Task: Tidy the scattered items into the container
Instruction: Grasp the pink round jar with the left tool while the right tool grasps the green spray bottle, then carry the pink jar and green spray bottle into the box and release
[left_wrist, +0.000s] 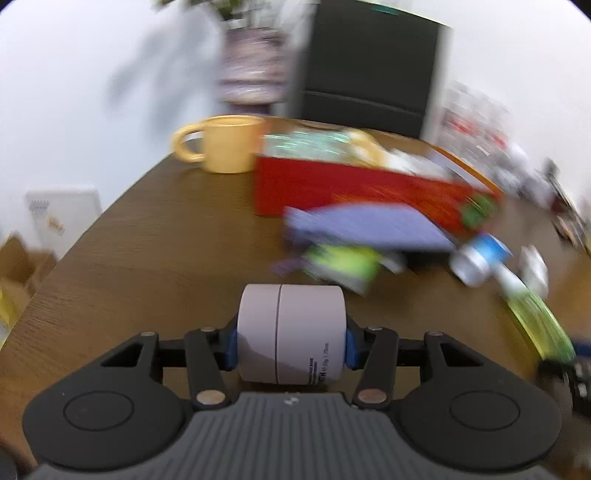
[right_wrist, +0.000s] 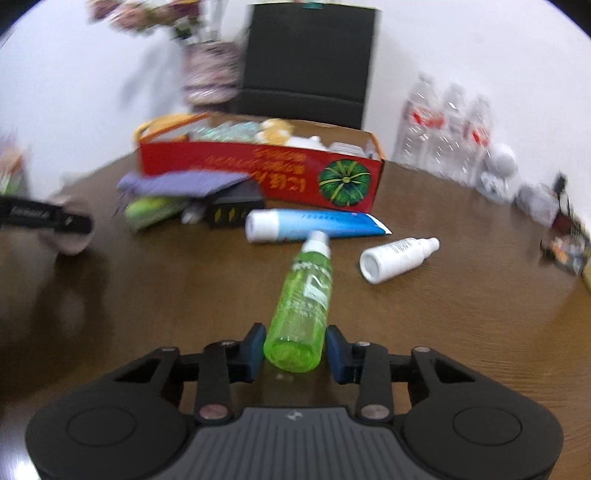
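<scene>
My left gripper (left_wrist: 291, 347) is shut on a white cylindrical jar (left_wrist: 295, 317), blue pads pressing its two flat ends, above the brown table (left_wrist: 147, 258). My right gripper (right_wrist: 297, 349) is shut on the base end of a green spray bottle (right_wrist: 306, 295), whose white nozzle points away toward the red cardboard box (right_wrist: 229, 166). That box (left_wrist: 332, 188) holds several packets and a soft toy. In front of it lie a blue tube (right_wrist: 325, 223), a white bottle (right_wrist: 399, 258), a purple pouch (right_wrist: 184, 182), a black box (right_wrist: 234, 210) and a green packet (right_wrist: 151, 208).
A yellow mug (left_wrist: 225, 144) stands left of the red box. A black chair (right_wrist: 306, 62) and a patterned vase (right_wrist: 210, 74) are behind the table. Clear water bottles (right_wrist: 443, 136) line the right wall. The left gripper's finger (right_wrist: 48, 218) shows at the left edge of the right wrist view.
</scene>
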